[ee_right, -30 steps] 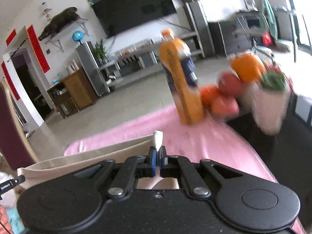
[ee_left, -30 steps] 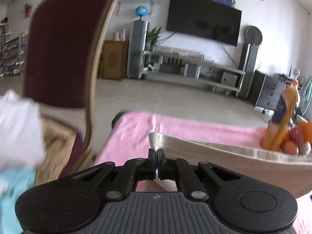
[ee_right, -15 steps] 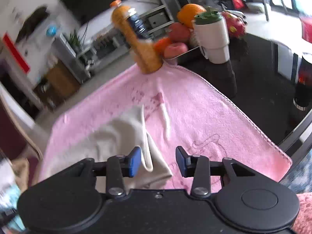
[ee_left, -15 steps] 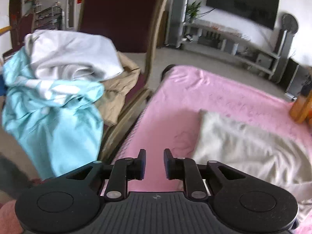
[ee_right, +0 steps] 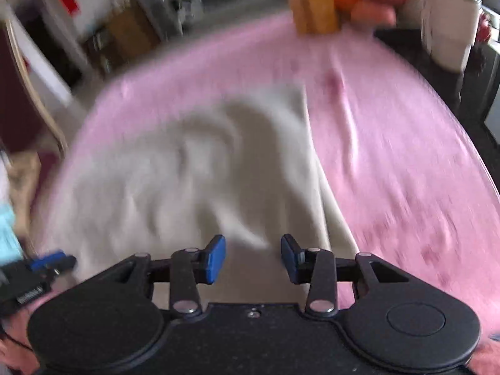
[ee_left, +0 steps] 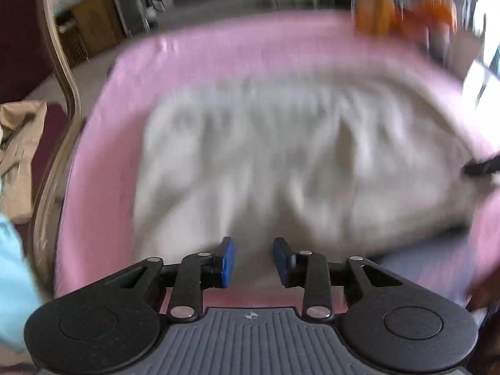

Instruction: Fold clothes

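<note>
A cream garment (ee_left: 281,156) lies spread and rumpled on the pink cloth (ee_left: 234,53) that covers the table; both views are motion-blurred. My left gripper (ee_left: 253,257) is open over the garment's near edge, nothing between its blue pads. The right gripper (ee_right: 252,257) is open too, above the garment (ee_right: 187,168) near its right side, and holds nothing. In the right wrist view the left gripper (ee_right: 47,261) shows at the left edge. In the left wrist view a dark tip of the right gripper (ee_left: 481,165) shows at the right edge.
A chair (ee_left: 59,62) with a dark red seat stands left of the table, with beige clothes (ee_left: 18,143) and a light blue garment (ee_left: 12,281) piled on it. An orange bottle (ee_right: 315,9), fruit (ee_right: 375,3) and a white cup (ee_right: 450,31) stand at the table's far right.
Both grippers let go of the cream garment, which now lies flat on the pink cloth. Since half a second ago both have swung over it, jaws wider open.
</note>
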The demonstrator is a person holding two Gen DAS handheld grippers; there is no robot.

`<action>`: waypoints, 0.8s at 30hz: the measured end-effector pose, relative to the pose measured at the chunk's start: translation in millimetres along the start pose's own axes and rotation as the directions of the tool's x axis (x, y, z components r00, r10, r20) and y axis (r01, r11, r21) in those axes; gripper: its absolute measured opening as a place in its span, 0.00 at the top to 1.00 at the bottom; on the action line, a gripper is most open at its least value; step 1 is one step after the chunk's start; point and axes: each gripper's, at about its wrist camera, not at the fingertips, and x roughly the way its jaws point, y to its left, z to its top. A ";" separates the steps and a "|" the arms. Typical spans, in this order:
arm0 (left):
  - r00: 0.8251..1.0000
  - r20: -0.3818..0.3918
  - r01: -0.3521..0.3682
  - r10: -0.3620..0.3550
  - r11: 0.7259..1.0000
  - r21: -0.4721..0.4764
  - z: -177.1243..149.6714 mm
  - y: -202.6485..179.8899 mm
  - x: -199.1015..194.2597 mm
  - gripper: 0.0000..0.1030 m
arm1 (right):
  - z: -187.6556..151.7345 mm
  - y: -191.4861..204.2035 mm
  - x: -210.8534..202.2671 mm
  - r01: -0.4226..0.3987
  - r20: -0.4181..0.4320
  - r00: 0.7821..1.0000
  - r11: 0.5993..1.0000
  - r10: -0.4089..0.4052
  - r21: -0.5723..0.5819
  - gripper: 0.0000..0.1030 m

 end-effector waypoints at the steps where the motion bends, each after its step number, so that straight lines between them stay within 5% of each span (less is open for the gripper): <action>1: 1.000 0.003 -0.004 0.004 1.000 0.018 -5.8 0.6 -6.7 0.69 | -6.8 -2.5 -3.6 0.025 -0.019 1.000 1.000 -0.025 -0.005 0.63; 5: 0.992 0.069 0.109 -0.102 0.988 -0.107 -5.9 34.9 -32.5 0.69 | -2.6 -7.4 -40.7 -0.025 0.058 0.998 0.999 0.023 0.037 0.63; 11: 0.954 0.284 0.176 -0.094 0.944 -0.278 39.9 91.1 -73.9 0.62 | 30.7 -6.9 -103.9 -0.185 0.254 0.955 0.978 0.155 0.099 0.63; 14: 0.953 0.299 0.140 -0.045 0.942 -0.304 66.7 106.3 -71.0 0.59 | 61.6 2.1 -123.7 -0.239 0.347 0.917 0.968 0.198 0.078 0.58; 17: 0.962 0.264 0.163 -0.074 0.928 -0.335 91.1 121.6 -41.0 0.55 | 90.0 -0.1 -112.3 -0.284 0.356 0.905 0.954 0.231 0.102 0.51; 24: 0.969 0.164 0.246 -0.187 0.816 -0.523 113.9 158.5 54.3 0.54 | 136.3 -34.8 -15.5 -0.253 0.244 0.952 0.926 0.186 0.281 0.46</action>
